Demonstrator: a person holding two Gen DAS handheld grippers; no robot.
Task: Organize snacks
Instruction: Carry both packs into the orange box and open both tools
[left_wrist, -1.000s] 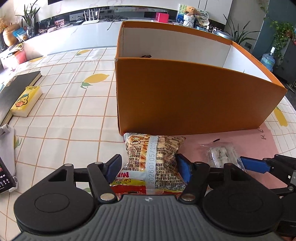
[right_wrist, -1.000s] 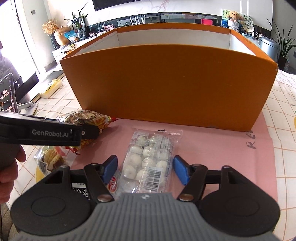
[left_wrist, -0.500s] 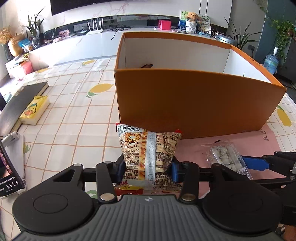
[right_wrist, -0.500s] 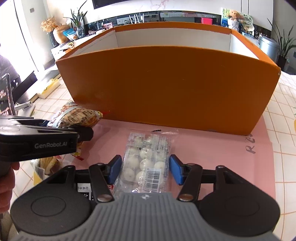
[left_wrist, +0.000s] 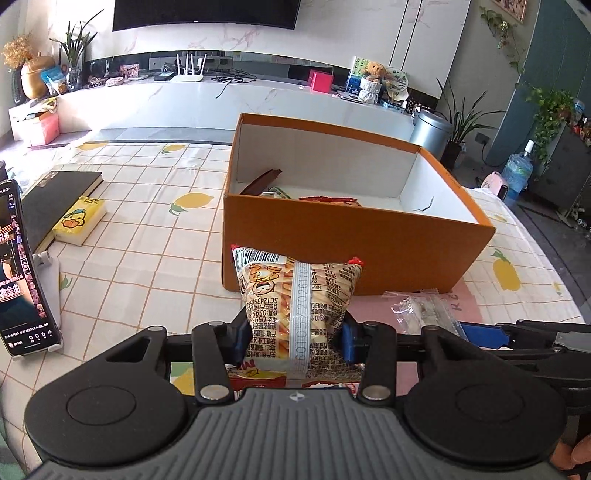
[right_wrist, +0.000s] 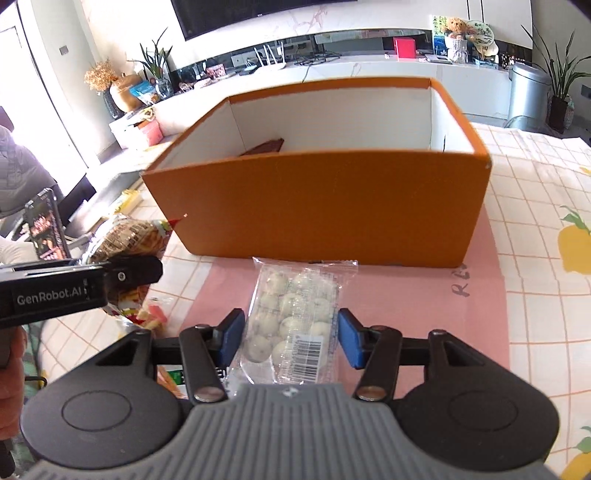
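My left gripper (left_wrist: 293, 338) is shut on a yellow printed snack bag (left_wrist: 295, 295) and holds it lifted in front of the orange box (left_wrist: 354, 251). My right gripper (right_wrist: 291, 334) is shut on a clear pack of white round candies (right_wrist: 291, 317), raised above the pink mat (right_wrist: 406, 291). The orange box (right_wrist: 325, 218) is open on top, white inside, with a few snack packs on its floor (left_wrist: 328, 199). The left gripper and its bag show at the left of the right wrist view (right_wrist: 125, 240).
A phone on a stand (left_wrist: 22, 266), a black book (left_wrist: 55, 195) and a yellow duck-print packet (left_wrist: 79, 221) lie on the lemon-print tablecloth (left_wrist: 147, 240) to the left. More snack packs lie under the grippers (right_wrist: 155, 314). A person sits at far left (right_wrist: 18, 184).
Both grippers closed on their packs and rose. The snack bag and the candy pack lifted off the table, and the box's inside came into view.
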